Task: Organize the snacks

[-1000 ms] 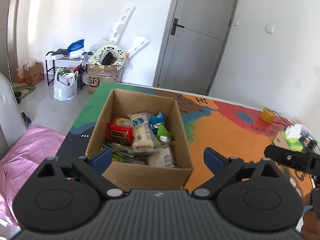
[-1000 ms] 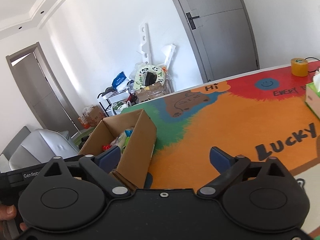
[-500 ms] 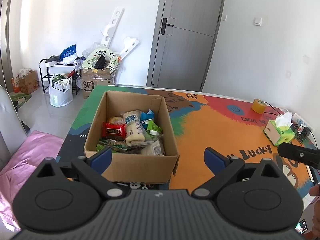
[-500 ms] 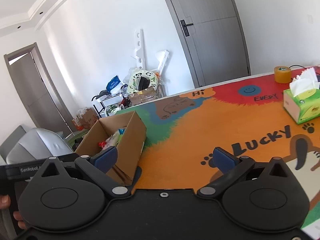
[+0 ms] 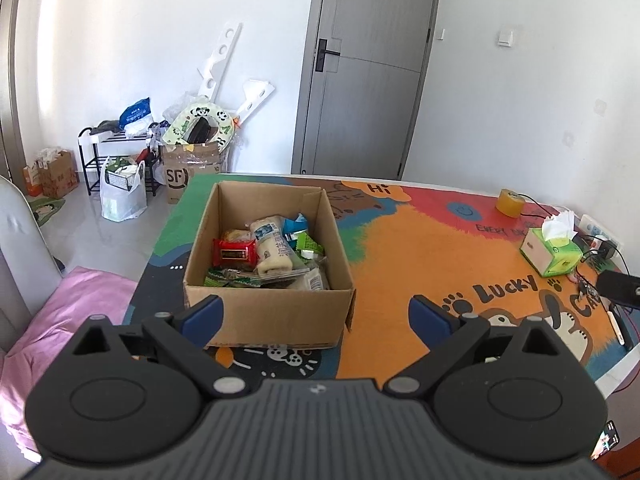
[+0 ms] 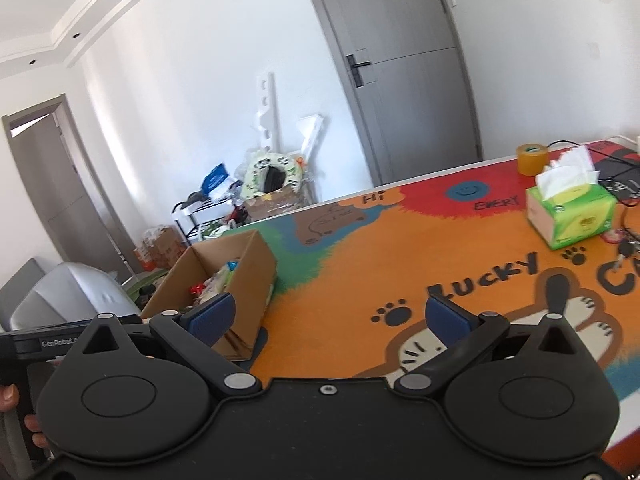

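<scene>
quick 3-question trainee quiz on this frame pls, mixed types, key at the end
1. True or false: the left gripper is shut on a snack.
2. Where do the snacks lie? A) spread over the mat B) in the cardboard box C) beside the tissue box
3. Fill in: past the tissue box, at the table's far edge, stands a roll of ____.

Key: 1 false, both grippers are open and hold nothing, the right gripper too; 2 B; 3 tape.

Your right gripper (image 6: pixel 326 316) hangs with jaws spread wide and empty above the colourful desk (image 6: pixel 400 256); the cardboard box (image 6: pixel 256 276) of snacks (image 6: pixel 216 280) sits left, tissue box (image 6: pixel 572 212) far right.
</scene>
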Tool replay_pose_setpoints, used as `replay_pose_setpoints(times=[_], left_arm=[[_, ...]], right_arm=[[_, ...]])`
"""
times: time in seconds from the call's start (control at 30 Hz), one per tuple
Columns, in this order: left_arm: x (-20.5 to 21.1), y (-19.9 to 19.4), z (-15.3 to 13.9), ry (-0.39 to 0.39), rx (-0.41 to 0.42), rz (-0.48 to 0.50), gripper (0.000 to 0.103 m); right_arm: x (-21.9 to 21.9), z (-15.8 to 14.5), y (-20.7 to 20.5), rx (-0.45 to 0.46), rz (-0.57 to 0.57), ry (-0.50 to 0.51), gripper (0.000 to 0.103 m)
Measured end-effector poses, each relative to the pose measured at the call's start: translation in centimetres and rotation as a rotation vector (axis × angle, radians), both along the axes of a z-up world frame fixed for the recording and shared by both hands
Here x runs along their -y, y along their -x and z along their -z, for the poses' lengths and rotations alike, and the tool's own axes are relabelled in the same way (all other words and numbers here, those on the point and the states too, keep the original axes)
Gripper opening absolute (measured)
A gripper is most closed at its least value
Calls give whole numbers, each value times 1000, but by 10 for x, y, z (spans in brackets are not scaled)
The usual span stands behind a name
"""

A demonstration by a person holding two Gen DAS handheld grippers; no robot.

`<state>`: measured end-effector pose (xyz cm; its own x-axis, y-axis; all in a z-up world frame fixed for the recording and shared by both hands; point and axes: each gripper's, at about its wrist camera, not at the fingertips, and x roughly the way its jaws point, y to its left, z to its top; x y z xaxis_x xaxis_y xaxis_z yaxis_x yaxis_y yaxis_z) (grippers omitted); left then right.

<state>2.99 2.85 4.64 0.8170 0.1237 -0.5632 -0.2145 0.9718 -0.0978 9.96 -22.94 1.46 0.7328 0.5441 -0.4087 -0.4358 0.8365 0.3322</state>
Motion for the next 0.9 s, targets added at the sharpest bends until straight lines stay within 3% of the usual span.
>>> replay_pose_setpoints(times=[0.33, 0.9], left_arm=[[-6, 16, -13, -8, 40, -7, 99], [2, 11, -3, -35, 9, 12, 99]], right_arm=[[3, 7, 7, -22, -21, 9, 103], [-6, 8, 14, -18, -55, 24, 103]])
